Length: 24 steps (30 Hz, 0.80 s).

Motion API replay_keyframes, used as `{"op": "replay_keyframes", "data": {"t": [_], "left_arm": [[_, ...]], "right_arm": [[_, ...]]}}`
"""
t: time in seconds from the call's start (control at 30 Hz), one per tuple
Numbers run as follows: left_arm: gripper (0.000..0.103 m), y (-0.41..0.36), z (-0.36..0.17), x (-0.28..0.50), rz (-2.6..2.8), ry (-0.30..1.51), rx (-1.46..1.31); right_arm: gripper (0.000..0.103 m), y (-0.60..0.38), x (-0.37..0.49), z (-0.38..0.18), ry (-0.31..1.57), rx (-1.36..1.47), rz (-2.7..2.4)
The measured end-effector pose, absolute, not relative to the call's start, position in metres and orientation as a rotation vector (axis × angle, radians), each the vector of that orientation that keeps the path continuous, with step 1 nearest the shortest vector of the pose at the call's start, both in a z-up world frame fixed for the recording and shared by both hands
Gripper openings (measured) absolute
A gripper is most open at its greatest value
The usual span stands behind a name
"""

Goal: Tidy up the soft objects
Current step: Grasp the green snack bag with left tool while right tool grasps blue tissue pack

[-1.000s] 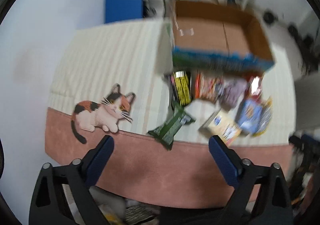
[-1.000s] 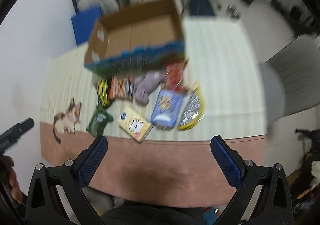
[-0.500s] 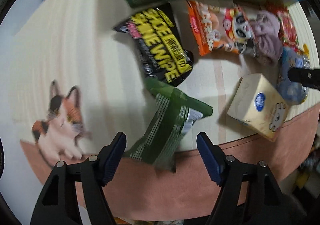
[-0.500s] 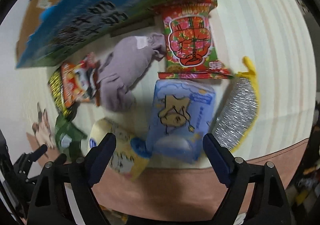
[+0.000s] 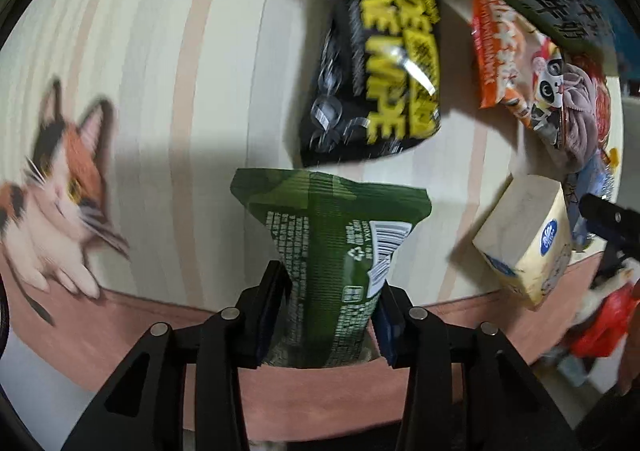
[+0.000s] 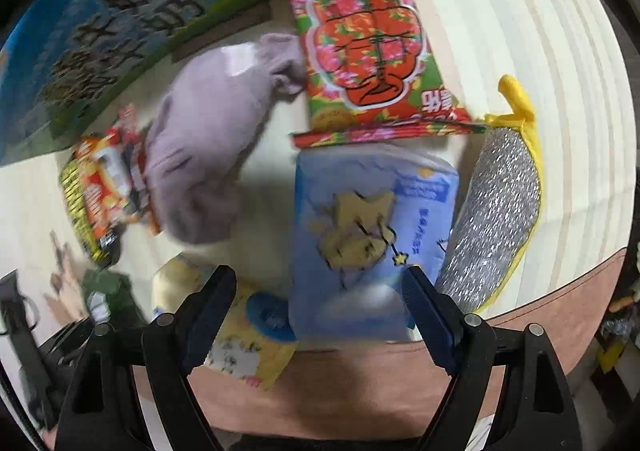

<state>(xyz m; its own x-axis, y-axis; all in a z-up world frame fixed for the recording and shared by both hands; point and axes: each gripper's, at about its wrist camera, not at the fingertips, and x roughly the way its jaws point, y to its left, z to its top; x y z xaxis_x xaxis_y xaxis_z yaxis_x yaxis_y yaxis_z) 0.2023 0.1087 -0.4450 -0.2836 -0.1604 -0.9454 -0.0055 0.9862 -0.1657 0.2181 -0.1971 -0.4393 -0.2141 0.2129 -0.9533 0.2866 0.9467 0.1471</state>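
Note:
In the left wrist view a green packet (image 5: 332, 235) stands up between the jaws of my left gripper (image 5: 328, 291). The jaws are closing and the pads pinch its lower end. In the right wrist view my right gripper (image 6: 320, 275) hangs low over a blue tissue pack (image 6: 368, 235) and a yellow tissue pack (image 6: 244, 339). Its jaws are closing, still wide, with the blue pack between them and a gap on the left side. A lilac soft cloth (image 6: 208, 139) lies behind, next to a red and green packet (image 6: 368, 51).
A black and yellow wipe packet (image 5: 380, 63), an orange snack packet (image 5: 516, 63) and a cream tissue pack (image 5: 524, 235) lie on the striped mat (image 5: 160, 51) with a cat print (image 5: 60, 179). A silver scouring pad (image 6: 496, 219) lies right; the printed cardboard box (image 6: 100, 31) stands behind.
Both grippers dropped steeply toward the mat. The left jaws narrowed from wide open onto the green packet. The right jaws narrowed a little around the blue pack.

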Motion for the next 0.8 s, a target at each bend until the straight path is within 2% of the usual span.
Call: {"op": "replay_keyframes", "data": {"t": [0.2, 0.37, 0.4, 0.43, 0.6, 0.8], "left_arm": [[0.04, 0.124, -0.444, 0.182, -0.162, 1.871, -0.212], [0.04, 0.112, -0.449, 0.172, -0.146, 1.839, -0.144], [0.038, 0.11, -0.447, 0.169, -0.14, 1.832, -0.131], [0.035, 0.109, -0.445, 0.166, -0.134, 1.822, -0.121], [0.031, 0.096, -0.437, 0.147, -0.083, 1.772, -0.109], [0.031, 0.091, -0.395, 0.11, -0.021, 1.704, -0.127]], "right_arm": [[0.087, -0.212, 0.207, -0.432, 1.794, 0.349, -0.112], [0.087, -0.219, 0.216, -0.449, 1.806, 0.35, -0.13], [0.078, -0.221, 0.216, -0.451, 1.803, 0.356, -0.134], [0.064, -0.222, 0.215, -0.452, 1.803, 0.351, -0.136], [0.05, -0.205, 0.203, -0.444, 1.772, 0.302, -0.12], [0.046, -0.196, 0.171, -0.399, 1.749, 0.287, -0.034]]}}
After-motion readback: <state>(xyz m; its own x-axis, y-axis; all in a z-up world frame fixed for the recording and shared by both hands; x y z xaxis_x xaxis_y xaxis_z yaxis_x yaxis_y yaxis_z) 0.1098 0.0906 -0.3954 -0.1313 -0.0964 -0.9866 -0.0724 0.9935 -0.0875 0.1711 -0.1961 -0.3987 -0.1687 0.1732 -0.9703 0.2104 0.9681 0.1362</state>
